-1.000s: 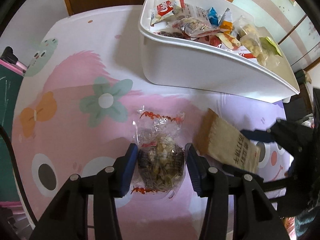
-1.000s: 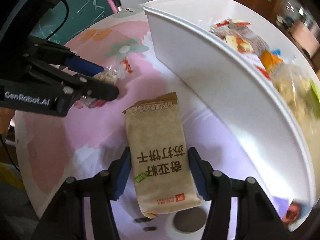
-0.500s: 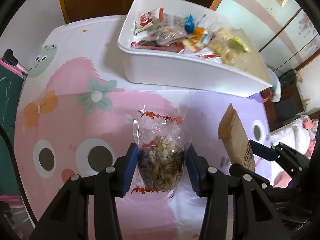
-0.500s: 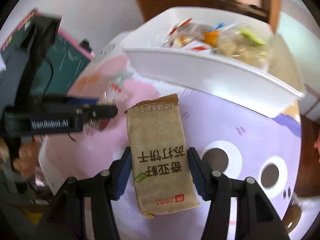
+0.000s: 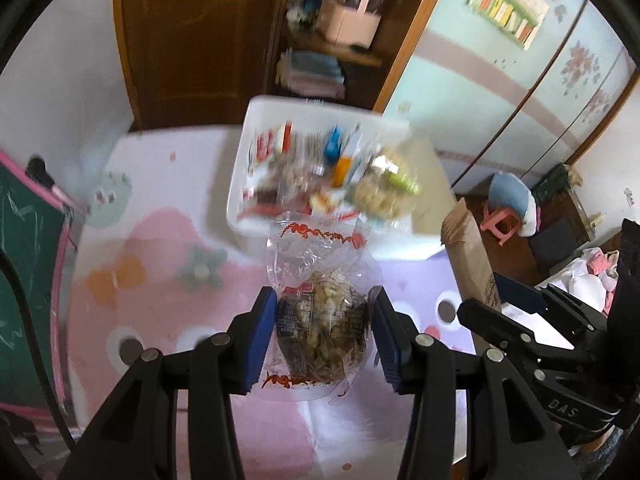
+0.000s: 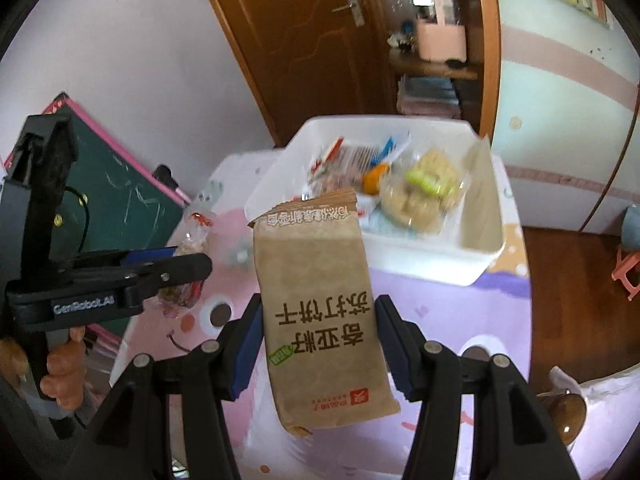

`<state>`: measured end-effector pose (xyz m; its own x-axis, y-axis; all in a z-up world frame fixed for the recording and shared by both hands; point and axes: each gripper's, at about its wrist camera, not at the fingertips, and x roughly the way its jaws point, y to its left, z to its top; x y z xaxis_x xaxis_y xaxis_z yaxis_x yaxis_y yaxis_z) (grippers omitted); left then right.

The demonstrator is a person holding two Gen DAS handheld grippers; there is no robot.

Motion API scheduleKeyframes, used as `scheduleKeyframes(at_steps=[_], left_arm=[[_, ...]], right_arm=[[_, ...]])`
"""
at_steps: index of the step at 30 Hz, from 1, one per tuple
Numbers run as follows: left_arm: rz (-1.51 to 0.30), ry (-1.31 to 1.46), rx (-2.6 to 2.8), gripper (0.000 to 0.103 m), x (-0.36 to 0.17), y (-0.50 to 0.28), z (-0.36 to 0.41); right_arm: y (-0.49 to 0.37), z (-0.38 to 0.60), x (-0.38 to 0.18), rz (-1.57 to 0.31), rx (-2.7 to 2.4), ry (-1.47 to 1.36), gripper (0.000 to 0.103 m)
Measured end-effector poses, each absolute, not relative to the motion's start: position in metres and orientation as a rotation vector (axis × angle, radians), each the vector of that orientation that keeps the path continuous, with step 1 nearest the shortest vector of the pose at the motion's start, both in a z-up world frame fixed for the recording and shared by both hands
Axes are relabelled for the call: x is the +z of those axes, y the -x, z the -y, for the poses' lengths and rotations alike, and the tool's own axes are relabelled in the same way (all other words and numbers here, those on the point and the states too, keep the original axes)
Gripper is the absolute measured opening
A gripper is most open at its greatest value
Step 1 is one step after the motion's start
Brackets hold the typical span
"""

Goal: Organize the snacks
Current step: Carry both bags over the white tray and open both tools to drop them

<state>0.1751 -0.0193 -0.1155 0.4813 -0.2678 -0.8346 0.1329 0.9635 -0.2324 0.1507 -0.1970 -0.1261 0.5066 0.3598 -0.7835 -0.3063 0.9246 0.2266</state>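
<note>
My left gripper (image 5: 325, 326) is shut on a clear snack bag (image 5: 322, 312) of pale crunchy pieces, held high above the table. My right gripper (image 6: 318, 338) is shut on a tan cracker packet (image 6: 320, 308) with dark print, also lifted. Each gripper shows in the other's view: the right gripper (image 5: 516, 304) with the tan packet (image 5: 470, 256) at right, the left gripper (image 6: 168, 266) with the clear bag (image 6: 182, 292) at left. Beyond both stands a white bin (image 5: 240, 200) (image 6: 436, 260) holding several wrapped snacks.
The table wears a pink and lilac cartoon cloth (image 5: 160, 280) (image 6: 460, 312). A green chalkboard (image 6: 116, 200) leans at the left. Behind the bin are a wooden door (image 6: 304, 40) and shelves. A pink stool (image 5: 500, 224) stands on the floor to the right. A hand (image 6: 60, 376) holds the left gripper's handle.
Both grippers have risen from the table with their snacks, so the table and bin look smaller and farther below. The right gripper has rolled, and the bin now lies straight ahead of it.
</note>
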Motion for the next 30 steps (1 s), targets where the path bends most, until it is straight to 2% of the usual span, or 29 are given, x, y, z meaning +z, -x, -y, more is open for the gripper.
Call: scheduleKeyframes(at_steps=[9,14,22,30], left_arm=[[-0.93,0.048,-0.228,0.046,-0.062,-0.229,0.037],[-0.894,0.0,-0.212,0.046,-0.051,-0.266,0.049],[-0.929,-0.001,-0.185,0.046,-0.073,-0.327,0.058],[-1.004,-0.017,-0.155,0.046,-0.121,-0.373,0.061]], right_arm=[[-0.208,0.193,-0.076,-0.9,0.283,-0.037,0.055],[-0.249,0.197,-0.055,-0.879,0.214,-0.048,0.055],[-0.312,0.204,-0.06,-0.908,0.095,-0.104,0.055],[-0.35,0.202,-0.097,-0.977,0.017,-0.136,0.055]])
